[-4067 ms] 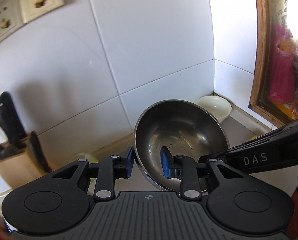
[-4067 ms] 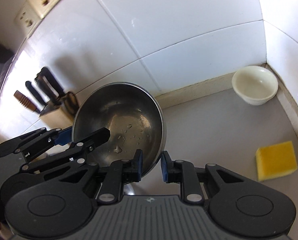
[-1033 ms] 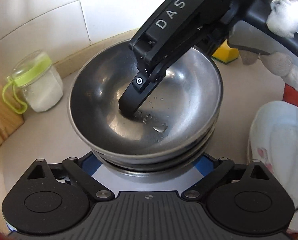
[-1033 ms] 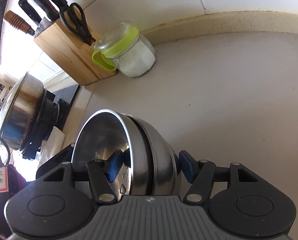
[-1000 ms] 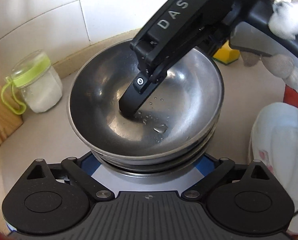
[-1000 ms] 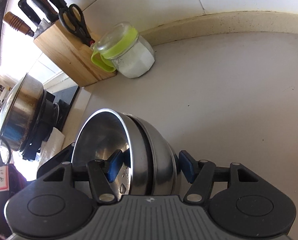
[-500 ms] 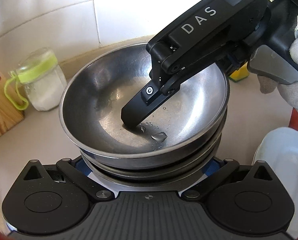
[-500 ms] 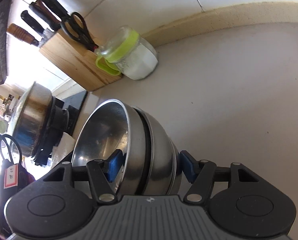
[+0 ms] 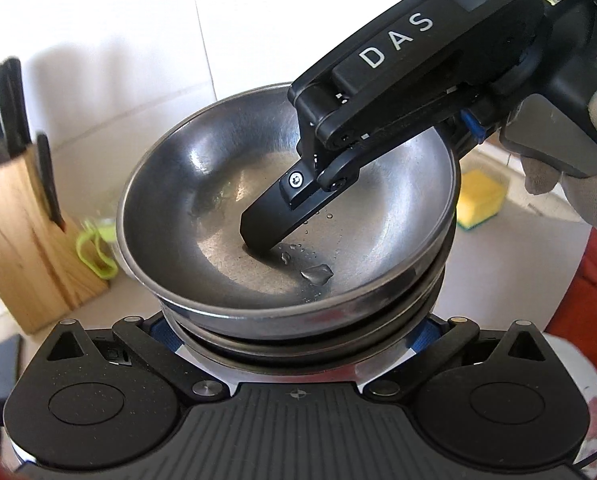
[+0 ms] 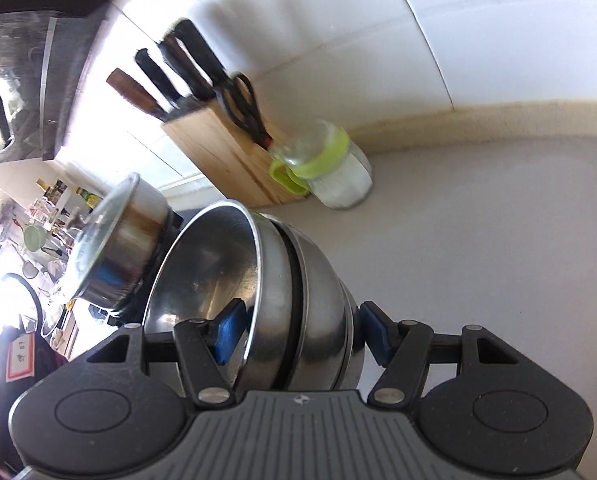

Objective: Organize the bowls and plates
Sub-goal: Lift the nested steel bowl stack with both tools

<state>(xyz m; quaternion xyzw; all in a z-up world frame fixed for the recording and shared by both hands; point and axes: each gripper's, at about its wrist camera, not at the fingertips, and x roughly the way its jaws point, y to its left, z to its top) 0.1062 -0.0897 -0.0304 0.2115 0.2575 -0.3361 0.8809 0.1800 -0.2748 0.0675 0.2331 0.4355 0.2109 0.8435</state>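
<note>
The right gripper point(image 10: 296, 334) is clamped on the nested stack of steel bowls point(image 10: 298, 280), one blue pad inside the top bowl and the other against the outside of the bottom one. The left gripper point(image 9: 298, 330) stands wide with its blue pads against the lower bowls' sides, apparently gripping the stack. Behind the stack are a green-lidded jar point(image 10: 330, 168), a knife block point(image 10: 226, 156) and a yellow sponge point(image 9: 478, 198).

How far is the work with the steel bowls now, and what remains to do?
Done: the steel bowls are nested into one stack. In hand: the right gripper clamps the stack's rim, one jaw inside the top bowl, and the left gripper spreads around its base. Left: set the stack down; a white plate waits at the right edge.
</note>
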